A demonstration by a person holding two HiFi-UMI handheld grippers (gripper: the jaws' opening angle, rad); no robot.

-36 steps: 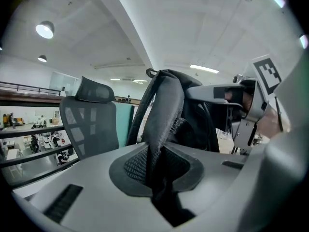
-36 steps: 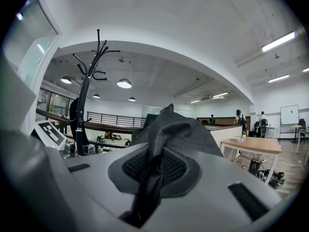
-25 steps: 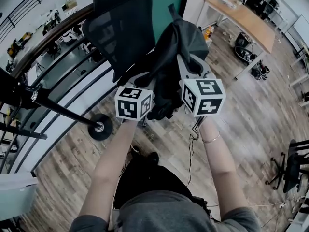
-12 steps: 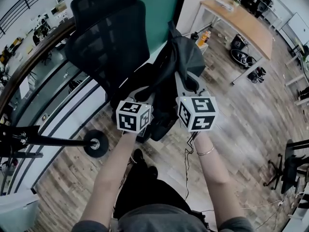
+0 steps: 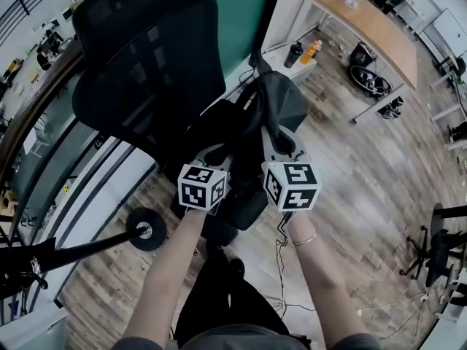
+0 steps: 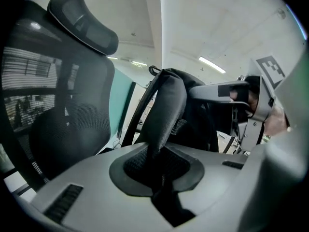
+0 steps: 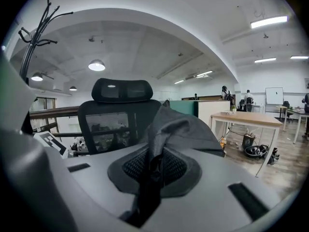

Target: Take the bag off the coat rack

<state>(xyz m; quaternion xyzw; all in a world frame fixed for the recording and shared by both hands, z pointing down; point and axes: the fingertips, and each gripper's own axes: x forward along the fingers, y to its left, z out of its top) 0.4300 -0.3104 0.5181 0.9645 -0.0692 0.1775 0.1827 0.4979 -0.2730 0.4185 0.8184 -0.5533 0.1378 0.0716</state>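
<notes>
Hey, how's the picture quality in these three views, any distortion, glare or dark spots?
Head view: heavy fisheye curves the wooden floor, light is even. Left gripper view: dim, the bag and office chair go nearly black against the bright ceiling. Right gripper view: ceiling lamp glares, corners are vignetted.

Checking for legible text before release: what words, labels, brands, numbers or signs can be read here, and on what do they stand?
None readable in any view.
The two marker cubes: black-and-white square patterns only, no letters.
The bottles on the small table: labels too small to read.
The whiteboard: too far away to show any writing.
</notes>
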